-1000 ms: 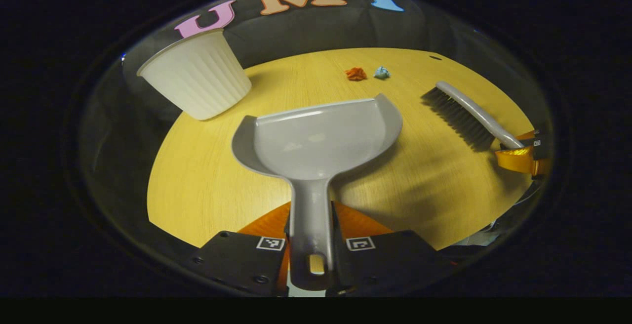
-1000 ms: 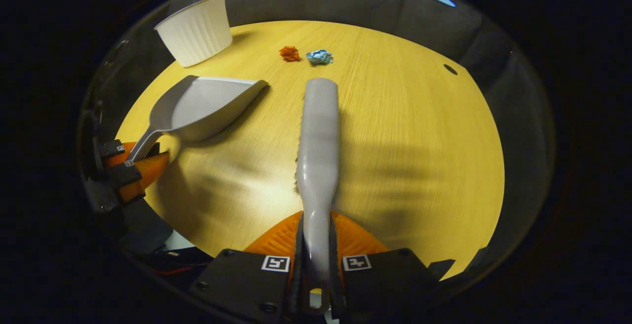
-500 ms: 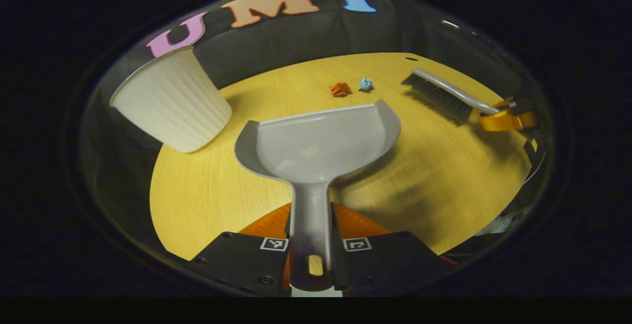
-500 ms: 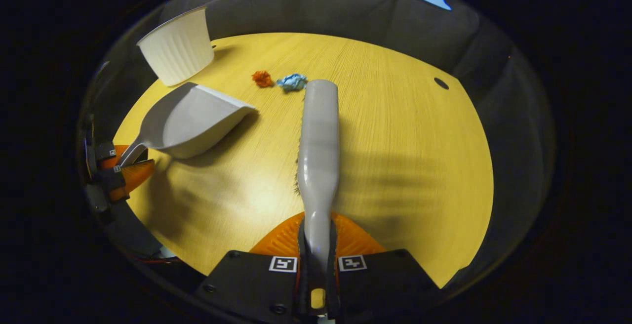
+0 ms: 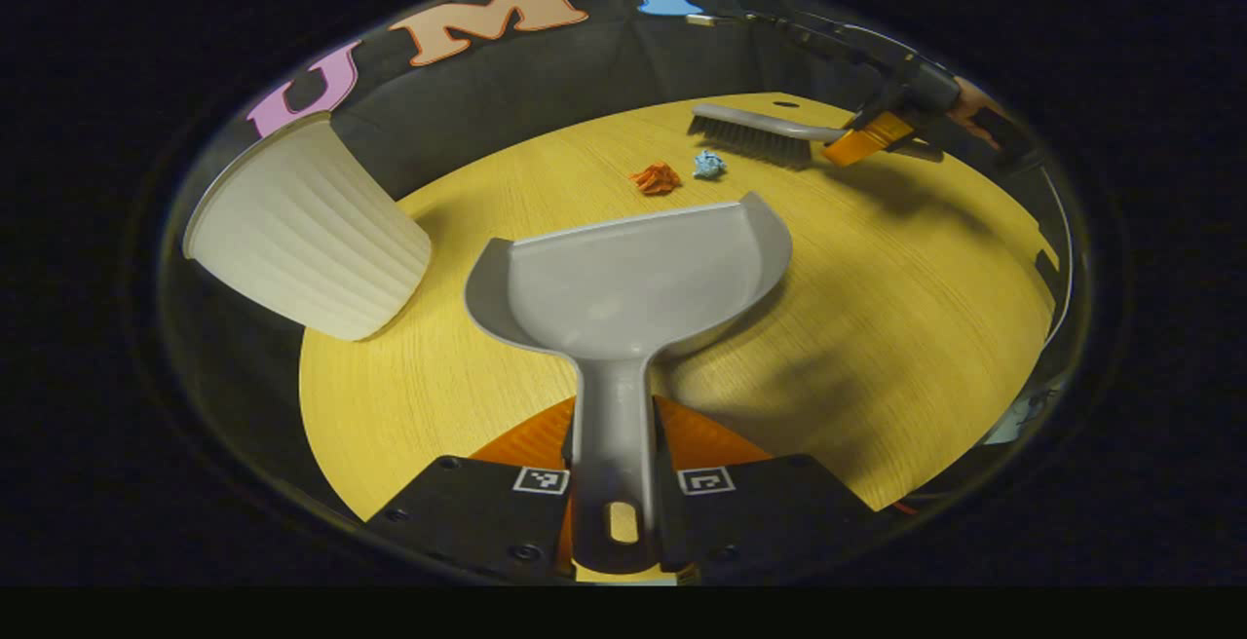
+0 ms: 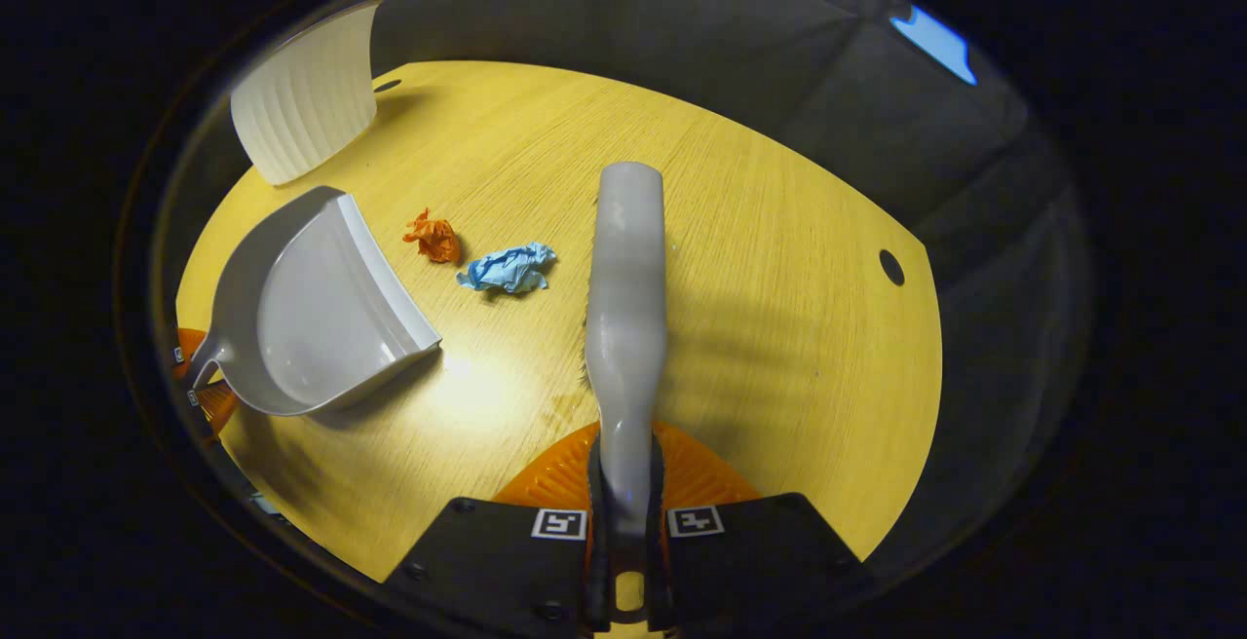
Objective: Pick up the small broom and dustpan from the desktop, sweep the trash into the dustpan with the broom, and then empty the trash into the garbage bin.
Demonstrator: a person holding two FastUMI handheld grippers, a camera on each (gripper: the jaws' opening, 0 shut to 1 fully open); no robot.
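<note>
My left gripper (image 5: 612, 469) is shut on the handle of the grey dustpan (image 5: 628, 274), whose open edge faces an orange paper wad (image 5: 656, 177) and a blue paper wad (image 5: 709, 165) just beyond it. My right gripper (image 6: 626, 503) is shut on the handle of the grey broom (image 6: 627, 269), held above the desk to the right of the blue wad (image 6: 509, 269) and orange wad (image 6: 434, 236). In the left gripper view the broom (image 5: 755, 130) and right gripper (image 5: 867, 139) sit past the wads. The dustpan (image 6: 317, 313) lies left of the wads in the right gripper view.
A white ribbed garbage bin (image 5: 302, 230) stands at the desk's left, also seen at upper left as the bin (image 6: 307, 98) in the right gripper view. The yellow wooden desk (image 5: 877, 308) has a small dark hole (image 6: 890, 267) near its right edge.
The broom has swung forward and round to the far side of the wads. The dustpan has edged closer to the wads, its mouth turned toward them. The bin has shifted left in both views.
</note>
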